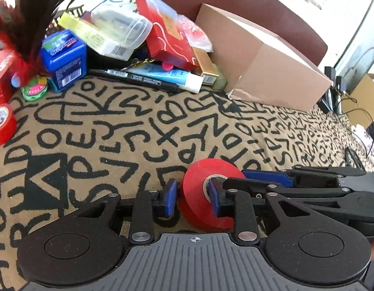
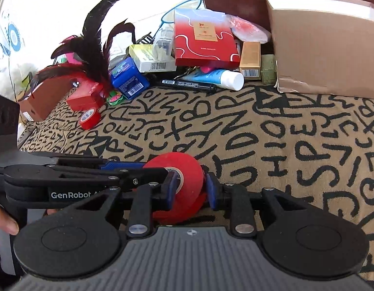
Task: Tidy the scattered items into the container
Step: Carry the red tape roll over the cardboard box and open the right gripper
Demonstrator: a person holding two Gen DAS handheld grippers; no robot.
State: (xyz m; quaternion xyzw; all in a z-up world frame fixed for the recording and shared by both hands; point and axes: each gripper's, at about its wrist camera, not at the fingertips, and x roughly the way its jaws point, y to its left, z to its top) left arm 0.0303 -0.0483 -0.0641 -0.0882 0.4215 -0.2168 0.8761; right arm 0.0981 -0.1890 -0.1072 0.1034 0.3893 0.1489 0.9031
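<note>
My left gripper [image 1: 193,197] and right gripper [image 2: 190,189] both sit on the same red tape roll [image 1: 206,194], low centre of each frame, just above the patterned cloth [image 1: 114,131]. Each has one blue pad poked into the roll's core and the other pad outside, so both look clamped through the wall of the roll. How hard they bite I can't tell.

Risks, my guess: two grips on one small roll means if the hands pull apart or twist out of sync, the roll pops off a pad and rolls away, since it's round and stands on edge. The pads hold a thin wall only, so it could pivot and slip. Fingers of the two tools are crowded and may knock each other.

Roll stands roughly on edge, a bit tilted. Its flat face w/ the core hole faces the lens in both views; its axis runs approx toward the lens.

Further out: pile of bits across the upper frame, incl. a blue box [image 1: 64,60], marker pen [image 1: 136,78], tube [image 2: 218,77], red flat box [image 2: 205,41]. A second red tape roll [image 2: 89,118] is mid-left. A cardboard box [image 1: 267,72], upper right, is likely the container, well apart from the roll.
</note>
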